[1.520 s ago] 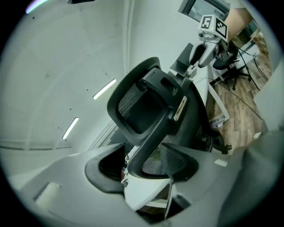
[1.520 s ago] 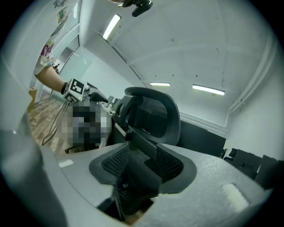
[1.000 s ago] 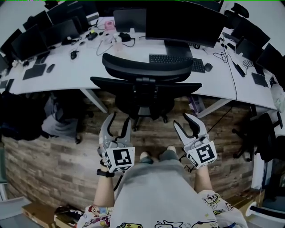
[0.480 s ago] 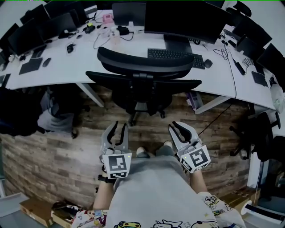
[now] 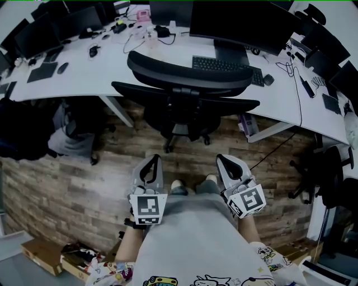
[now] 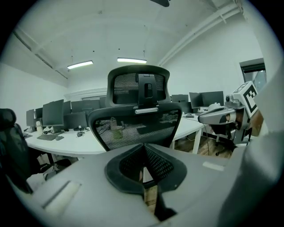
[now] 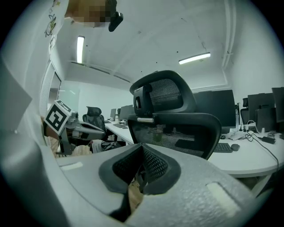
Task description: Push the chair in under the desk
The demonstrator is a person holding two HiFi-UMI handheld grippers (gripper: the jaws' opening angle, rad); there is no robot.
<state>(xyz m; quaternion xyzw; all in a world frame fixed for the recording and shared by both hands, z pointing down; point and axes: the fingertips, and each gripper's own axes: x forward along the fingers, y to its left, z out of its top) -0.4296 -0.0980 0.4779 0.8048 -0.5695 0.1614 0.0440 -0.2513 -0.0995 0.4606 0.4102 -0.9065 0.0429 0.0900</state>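
Black mesh chair (image 5: 187,89) with a headrest is seen at the white table (image 5: 112,72), seat not tucked under. Left tongs (image 5: 151,163) and right tongs (image 5: 225,163) have just been closed, empty, well behind it.

A black keyboard (image 5: 226,66) and a mouse (image 5: 268,80) lay near the table's (image 5: 100,78) front edge, before a large dark monitor (image 5: 246,22). A pink object (image 5: 142,15) sat toward the far edge. Cardboard boxes (image 5: 42,254) rested on the wood-plank floor (image 5: 56,184). Ceiling strip lights (image 6: 132,60) glowed overhead.
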